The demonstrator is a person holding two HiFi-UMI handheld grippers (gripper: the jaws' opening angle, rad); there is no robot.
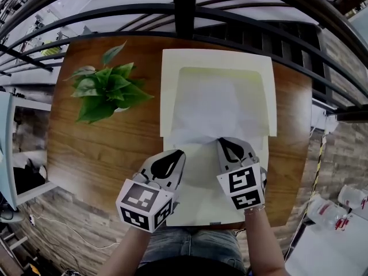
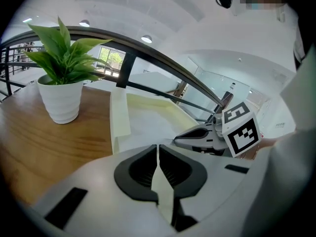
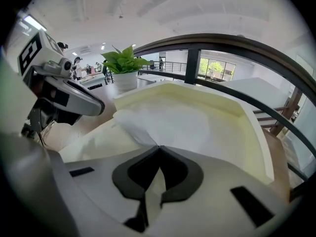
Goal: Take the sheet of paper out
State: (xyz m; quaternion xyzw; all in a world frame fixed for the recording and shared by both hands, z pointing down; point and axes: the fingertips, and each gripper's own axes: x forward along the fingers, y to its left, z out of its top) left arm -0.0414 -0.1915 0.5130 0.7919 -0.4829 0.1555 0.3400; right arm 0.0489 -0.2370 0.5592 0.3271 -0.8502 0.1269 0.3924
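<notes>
A cream folder [image 1: 172, 91] lies open on the wooden table [image 1: 92, 148], its back panel far from me and its front cover [image 1: 198, 194] near the table's front edge. A white sheet of paper [image 1: 213, 105] rests on the back panel, its near edge reaching over the fold. My right gripper [image 1: 223, 143] is shut on that near edge; in the right gripper view the sheet of paper [image 3: 173, 122] runs into the closed right gripper [image 3: 159, 150]. My left gripper [image 1: 177, 154] is shut on the front cover [image 2: 136, 132], a cream strip showing between the jaws of the left gripper [image 2: 158, 151].
A leafy plant in a white pot [image 1: 106, 88] stands at the table's back left, beside the folder. A dark metal railing [image 1: 184, 7] runs along the far edge of the table. Past the table's sides lies wood-look floor [image 1: 69, 223].
</notes>
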